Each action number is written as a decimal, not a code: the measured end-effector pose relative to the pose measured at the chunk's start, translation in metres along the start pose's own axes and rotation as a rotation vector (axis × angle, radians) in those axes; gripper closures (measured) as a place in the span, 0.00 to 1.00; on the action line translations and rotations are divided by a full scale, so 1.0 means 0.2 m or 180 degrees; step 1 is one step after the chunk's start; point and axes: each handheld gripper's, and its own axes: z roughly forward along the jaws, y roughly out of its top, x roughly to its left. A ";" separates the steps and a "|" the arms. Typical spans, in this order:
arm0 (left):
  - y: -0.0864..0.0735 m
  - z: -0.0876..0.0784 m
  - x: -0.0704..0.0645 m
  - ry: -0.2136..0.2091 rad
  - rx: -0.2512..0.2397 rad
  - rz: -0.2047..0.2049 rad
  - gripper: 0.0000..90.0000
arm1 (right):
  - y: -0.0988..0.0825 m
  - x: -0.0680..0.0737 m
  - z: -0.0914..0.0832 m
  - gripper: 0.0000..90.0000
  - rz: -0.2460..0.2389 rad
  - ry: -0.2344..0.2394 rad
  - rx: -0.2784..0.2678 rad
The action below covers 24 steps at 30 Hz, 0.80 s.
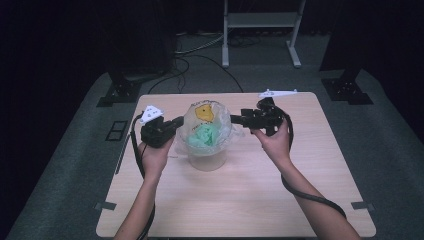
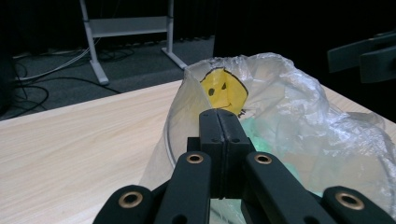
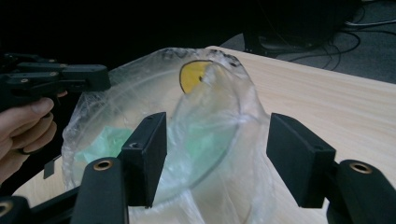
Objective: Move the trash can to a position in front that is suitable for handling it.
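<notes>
On the pale wooden desk (image 1: 260, 200), the left hand-held gripper (image 1: 176, 123) has its jaws pressed together on the left edge of a clear plastic bag (image 1: 207, 127). The bag, printed with a yellow smiley face (image 1: 204, 113), lines a clear container (image 1: 207, 159) mid-desk with something green (image 1: 204, 135) inside. The right hand-held gripper (image 1: 234, 120) reaches the bag's right rim, jaws spread wide on either side of it.
</notes>
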 end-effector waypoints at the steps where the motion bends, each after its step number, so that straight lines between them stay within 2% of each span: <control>1: 0.00 0.00 0.00 -0.0014 -0.0009 -0.0002 1.00 | 0.01 0.01 0.01 0.42 -0.0006 -0.0007 0.0011; 6: 0.01 -0.01 -0.01 -0.0050 -0.0033 -0.0012 1.00 | 0.03 0.03 0.07 0.42 -0.0010 -0.0034 0.0077; 10: 0.02 -0.01 -0.02 -0.0110 -0.0075 -0.0017 1.00 | 0.04 0.04 0.14 0.46 0.0004 -0.0089 0.0138; 12: 0.03 -0.01 -0.03 -0.0124 -0.0095 -0.0026 1.00 | 0.04 0.04 0.16 0.50 0.0011 -0.0113 0.0158; 17: 0.04 -0.01 -0.05 -0.0165 -0.0124 -0.0016 1.00 | 0.05 0.06 0.19 0.72 0.0048 -0.0158 0.0210; 18: 0.04 -0.01 -0.05 -0.0165 -0.0124 -0.0016 1.00 | 0.05 0.06 0.19 0.72 0.0048 -0.0158 0.0210; 19: 0.04 -0.01 -0.05 -0.0176 -0.0125 -0.0010 1.00 | 0.06 0.06 0.20 0.77 0.0054 -0.0163 0.0236; 24: 0.05 0.00 -0.07 -0.0220 -0.0143 -0.0016 1.00 | 0.07 0.06 0.21 0.91 0.0100 -0.0102 0.0287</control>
